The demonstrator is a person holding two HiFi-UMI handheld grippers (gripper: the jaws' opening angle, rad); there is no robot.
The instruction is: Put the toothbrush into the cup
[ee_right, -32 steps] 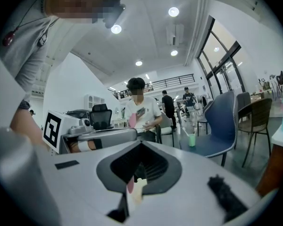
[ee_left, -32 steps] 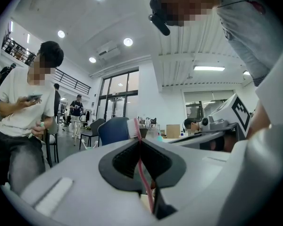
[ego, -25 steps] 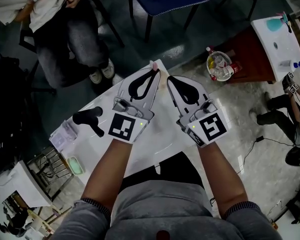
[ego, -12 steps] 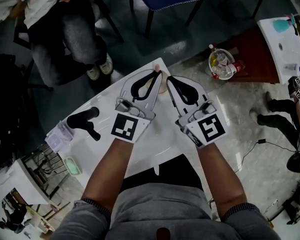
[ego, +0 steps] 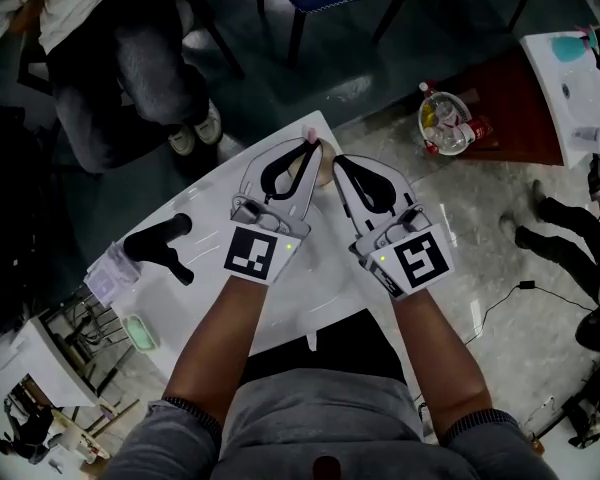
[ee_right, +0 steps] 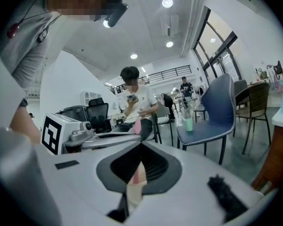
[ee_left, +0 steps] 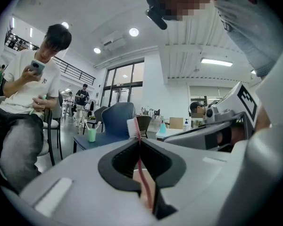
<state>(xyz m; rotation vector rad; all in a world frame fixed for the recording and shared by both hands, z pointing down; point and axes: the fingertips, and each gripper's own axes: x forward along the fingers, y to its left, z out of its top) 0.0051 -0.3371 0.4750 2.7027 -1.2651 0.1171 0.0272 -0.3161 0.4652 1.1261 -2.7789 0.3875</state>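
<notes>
Containers first. The beige cup (ee_right: pixel 133 188) is pinched by its wall in your right tool (ego: pixel 337 158), whose jaws are narrow and clamped on it. It sits over the far corner of the white counter (ego: pixel 315 290). You can't see the cup's inside from any view.

A round bin (ego: pixel 442 126) on the floor to the right of the counter holds a few bottles. A small green cup (ee_right: pixel 188 124) stands on the seat of a blue chair (ee_right: pixel 217 112) beyond the counter. What's in it is too small to tell.

The pink toothbrush (ee_left: pixel 133 126) is held in your left tool (ego: pixel 313 146), jaws closed tight on the handle. It stands roughly upright, with the white bristle head poking above the jaw tips. The handle runs down between the pads, and the lower part lies right against the cup. You can't tell whether its end is inside the cup or just beside the wall.

The two tools sit side by side with their tips nearly meeting, and the cup and toothbrush are between them. A black object (ego: pixel 158 246) lies on the counter well to the left, apart from both tools.
</notes>
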